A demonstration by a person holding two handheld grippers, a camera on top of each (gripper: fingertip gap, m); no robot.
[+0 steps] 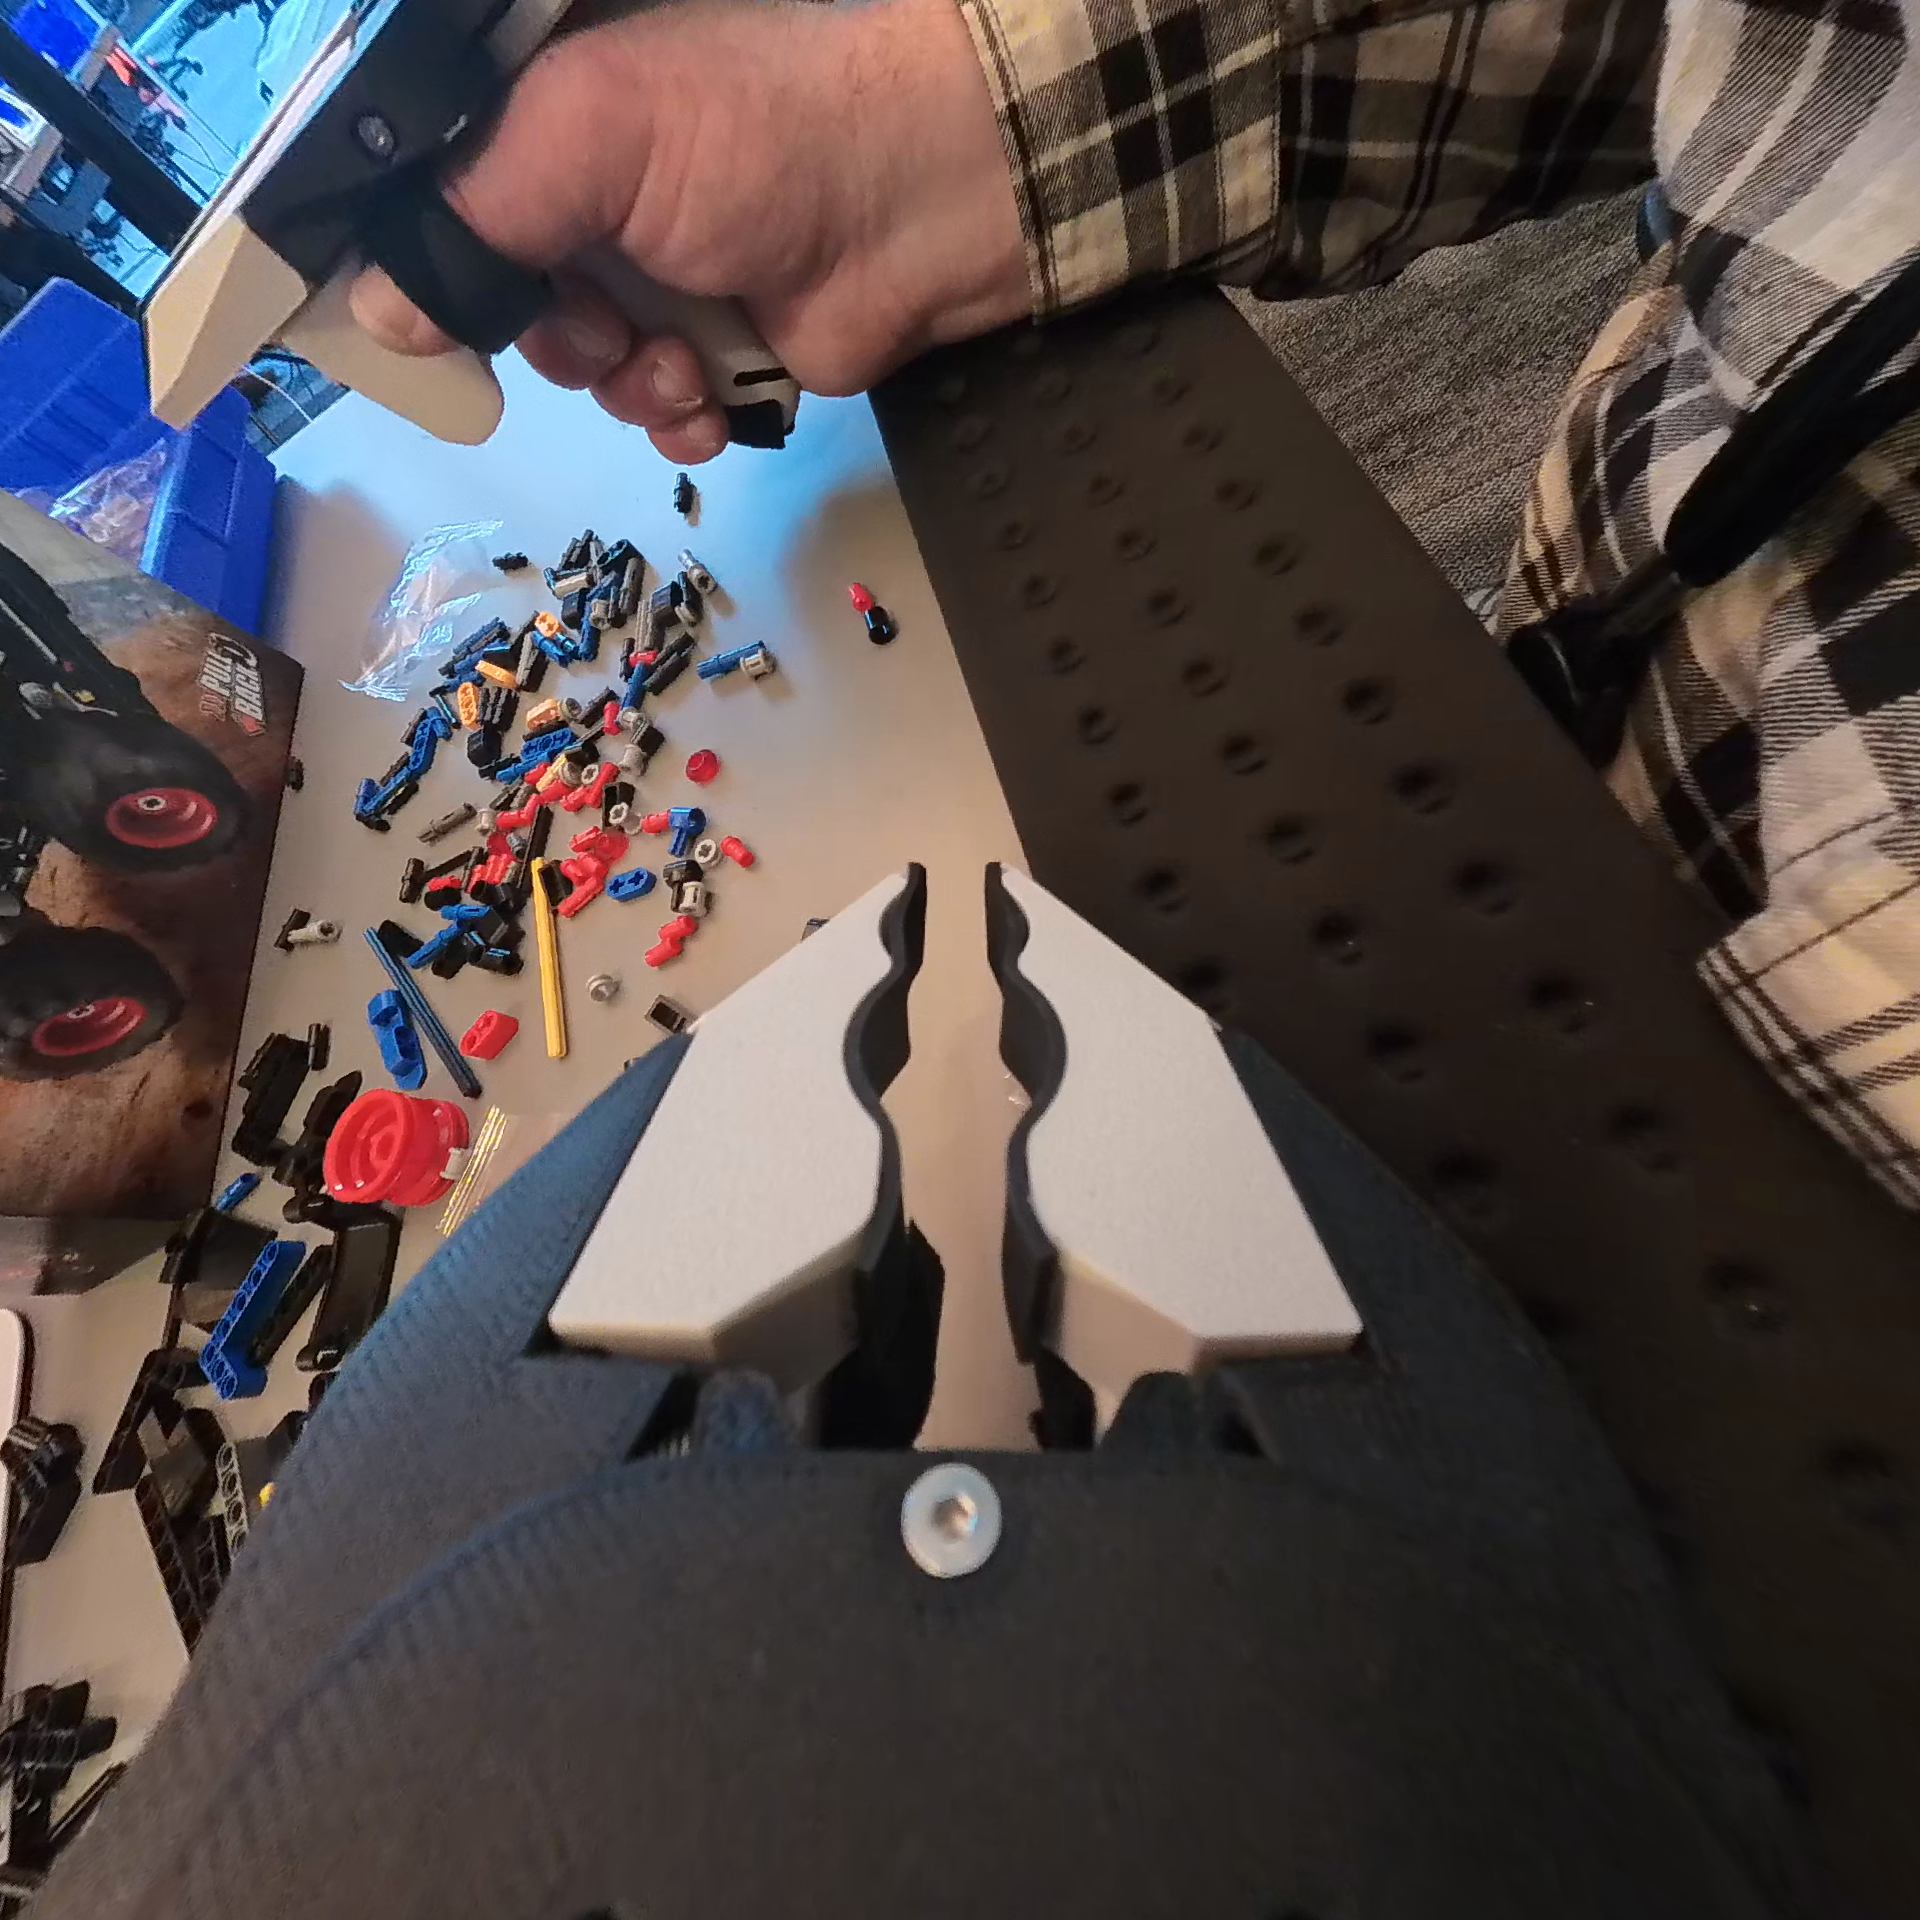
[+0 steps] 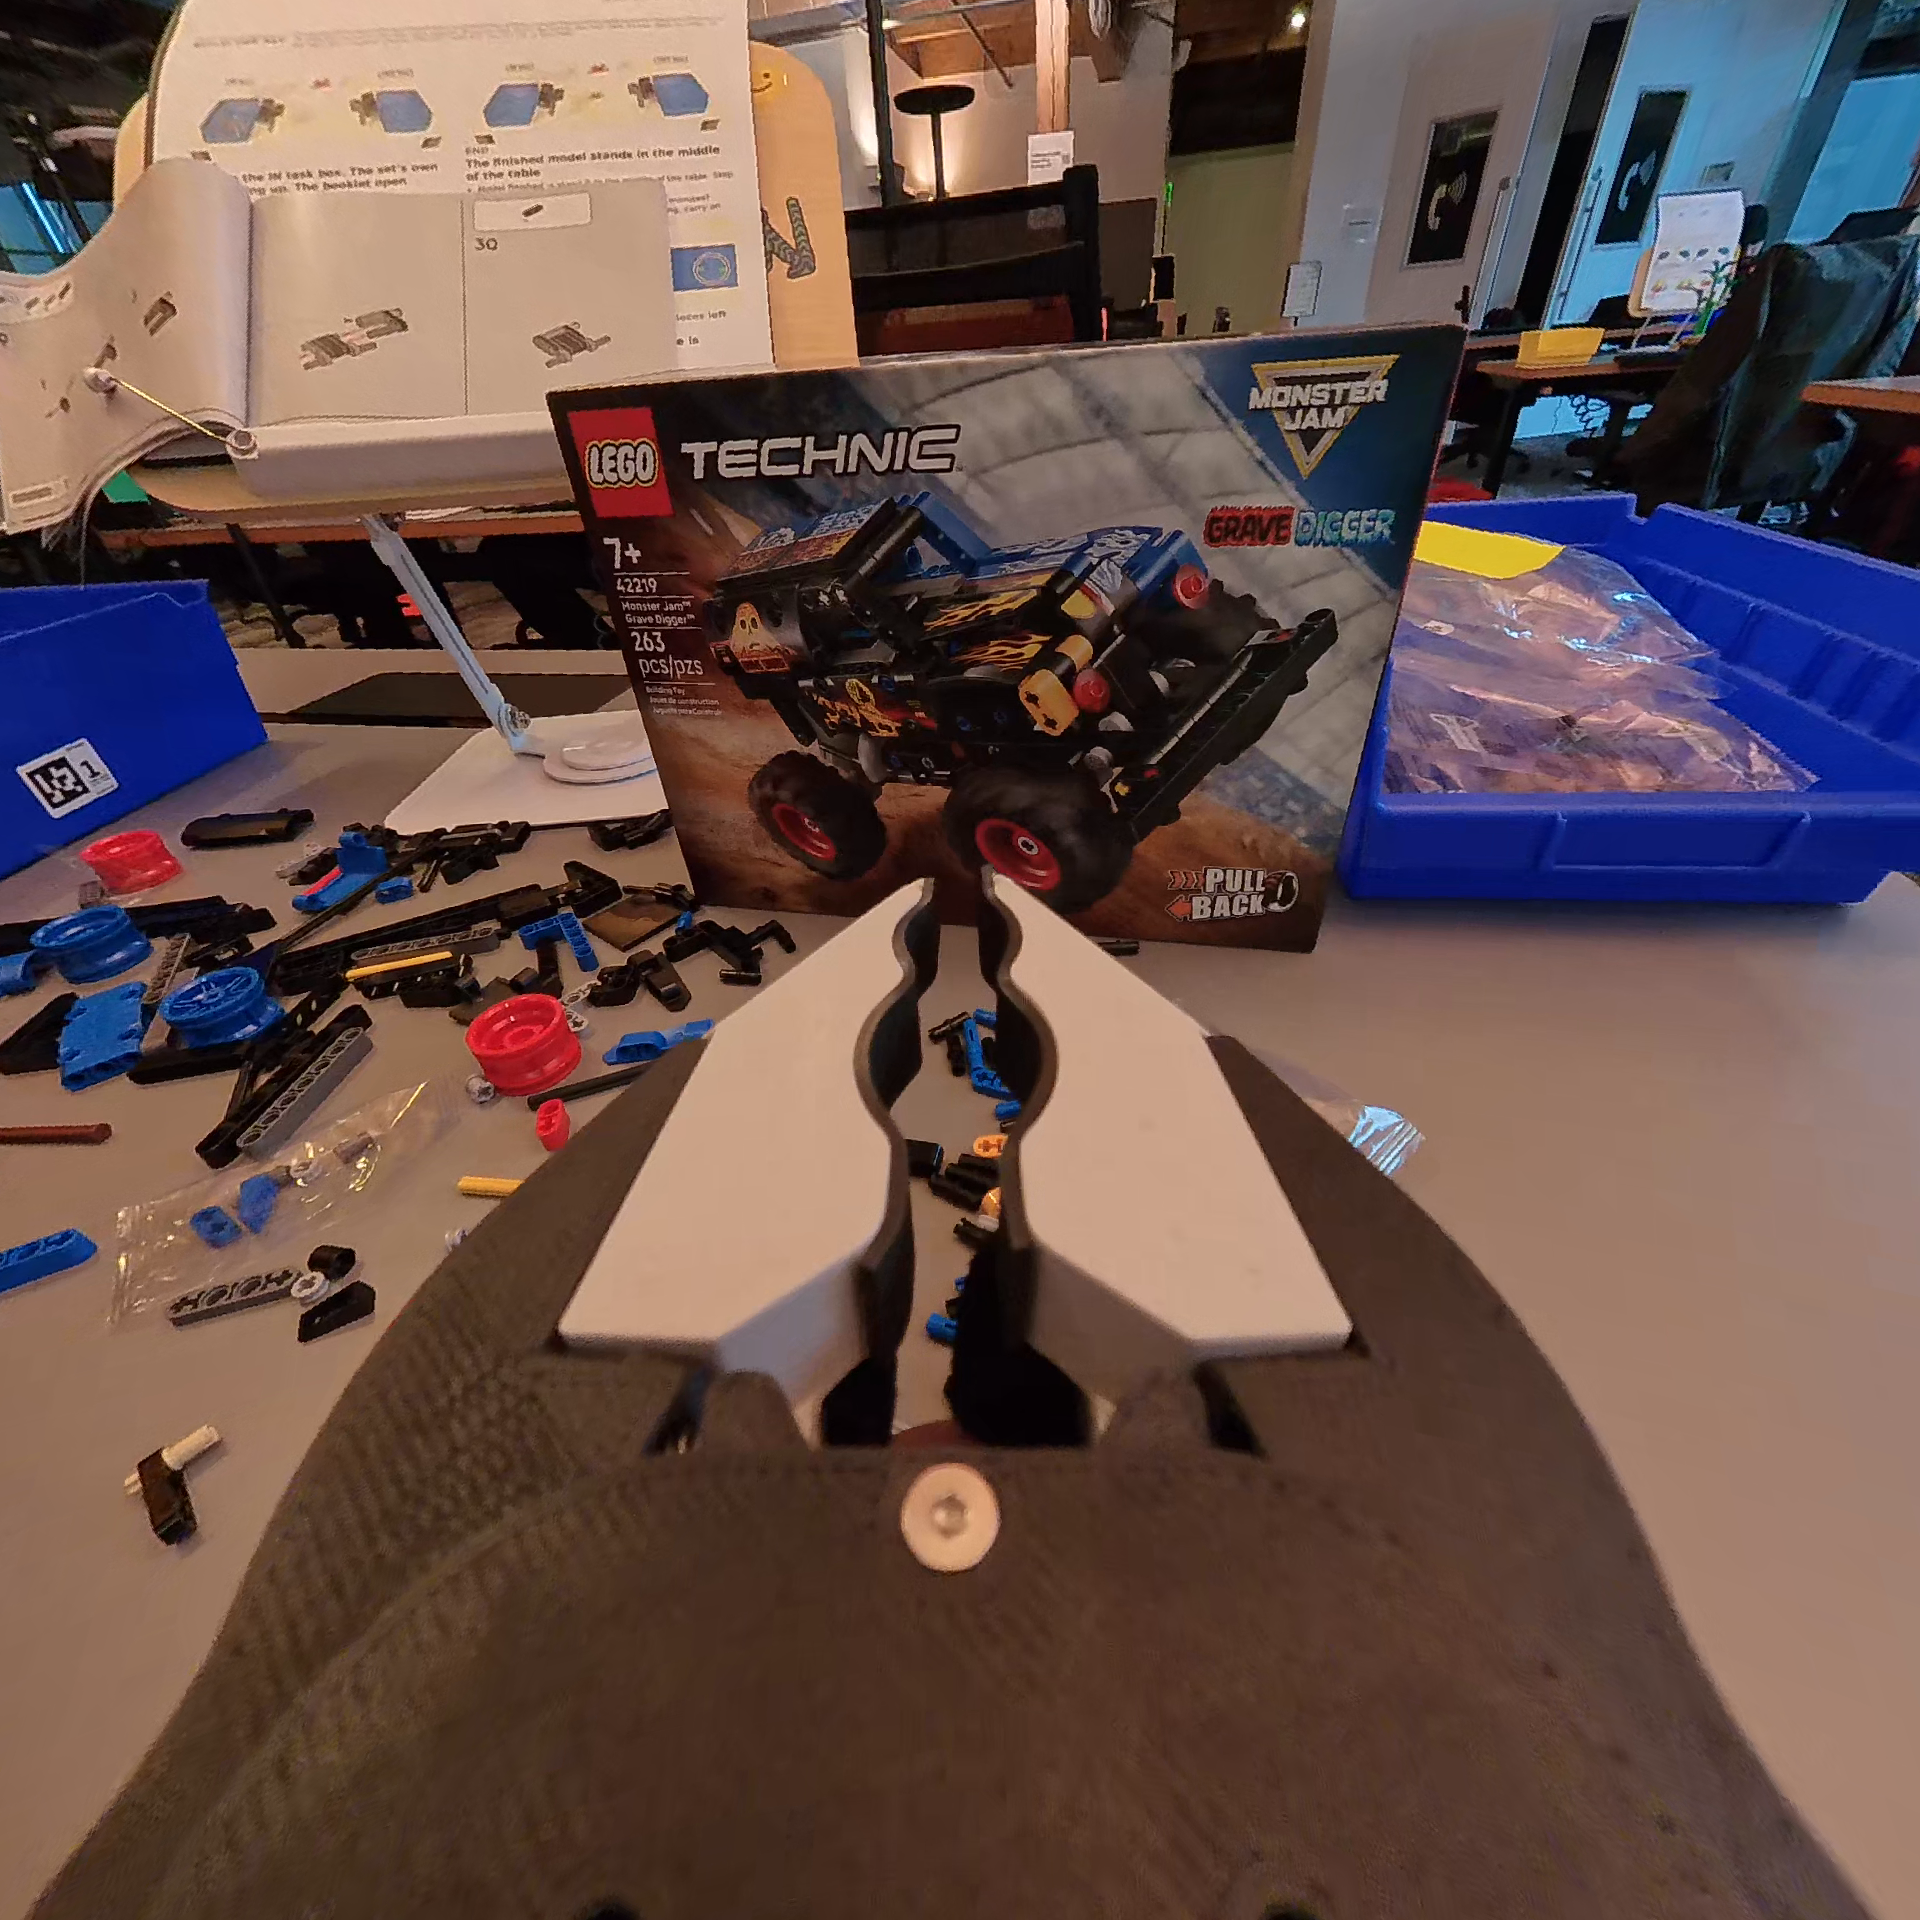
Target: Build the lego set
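Wheels (image 2: 523, 1042) (two red, two blue), one box (image 2: 997, 634).

**A:** Where is there writing?

**B:** Mostly on the set box (image 2: 997, 644), standing upright on the table. It has a red square logo at upper left with white lettering beside it. A yellow triangular emblem sits at upper right, with red and blue lettering below. Small white print runs down the left side, and more white lettering sits at lower right.

**A:** Anything else?

**B:** 3 more. The open instruction booklet (image 2: 416, 312) carries a step number on its right page. The printed sheet (image 2: 582, 114) behind it has black text lines. A white tag (image 2: 64, 777) with a square code sits on the left blue bin (image 2: 125, 665).
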